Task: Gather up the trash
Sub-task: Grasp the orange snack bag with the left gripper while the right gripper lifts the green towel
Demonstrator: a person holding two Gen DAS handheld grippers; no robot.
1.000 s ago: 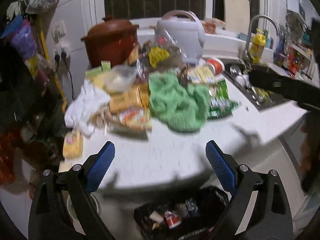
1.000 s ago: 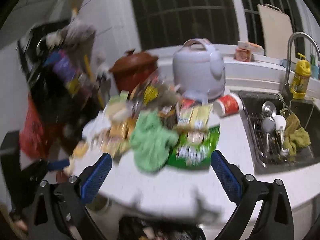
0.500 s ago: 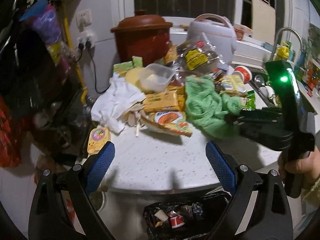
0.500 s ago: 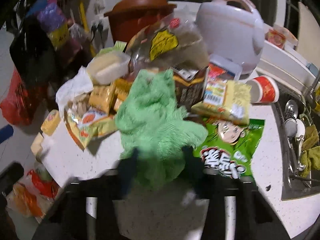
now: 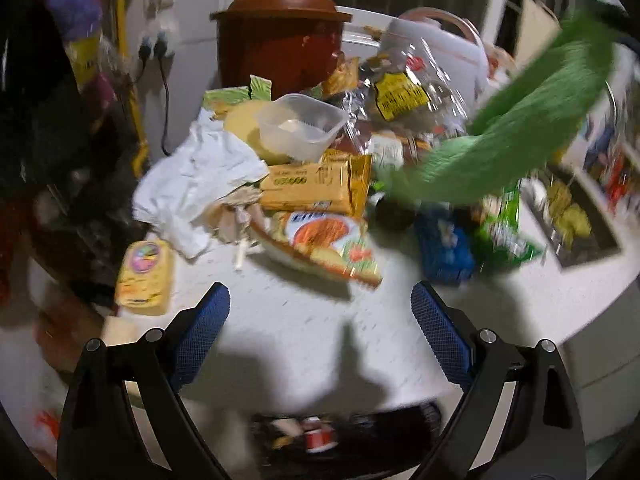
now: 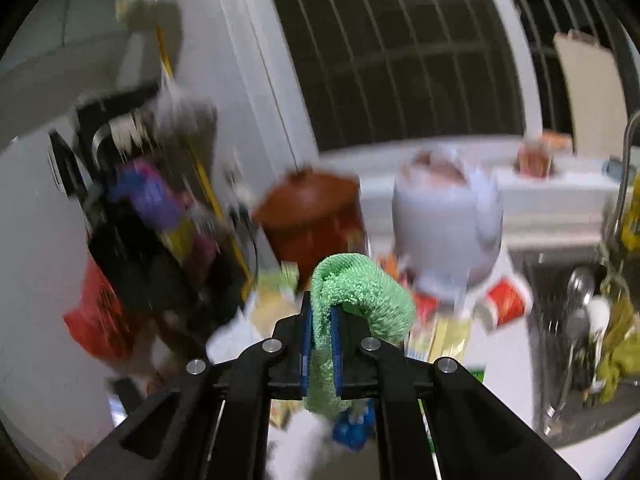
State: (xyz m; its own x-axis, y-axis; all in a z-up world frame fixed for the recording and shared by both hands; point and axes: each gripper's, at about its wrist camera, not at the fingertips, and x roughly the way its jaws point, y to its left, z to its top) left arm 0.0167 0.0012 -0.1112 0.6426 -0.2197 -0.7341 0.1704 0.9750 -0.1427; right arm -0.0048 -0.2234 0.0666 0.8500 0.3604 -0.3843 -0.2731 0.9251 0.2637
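Observation:
My right gripper [image 6: 321,344] is shut on a green cloth [image 6: 352,292] and holds it up above the counter; in the left wrist view the cloth [image 5: 516,128] hangs stretched over the pile. My left gripper [image 5: 320,340] is open and empty, low over the front of the white counter [image 5: 304,320]. Beyond it lies a heap of trash: an orange-yellow snack packet [image 5: 320,184], a noodle wrapper [image 5: 332,244], white crumpled paper [image 5: 192,184], a clear plastic tub [image 5: 300,128], a blue packet [image 5: 444,244], a green packet [image 5: 504,232] and a small yellow packet [image 5: 146,280].
A black trash bag [image 5: 344,436] sits below the counter's front edge. A brown clay pot [image 5: 280,36] and a white rice cooker [image 5: 448,56] stand behind the heap. The sink [image 6: 580,320] with utensils is at the right. Bags hang at the left wall [image 6: 140,216].
My right gripper closed on the green cloth and lifted it off the pile, uncovering the blue packet. My left gripper moved closer to the counter.

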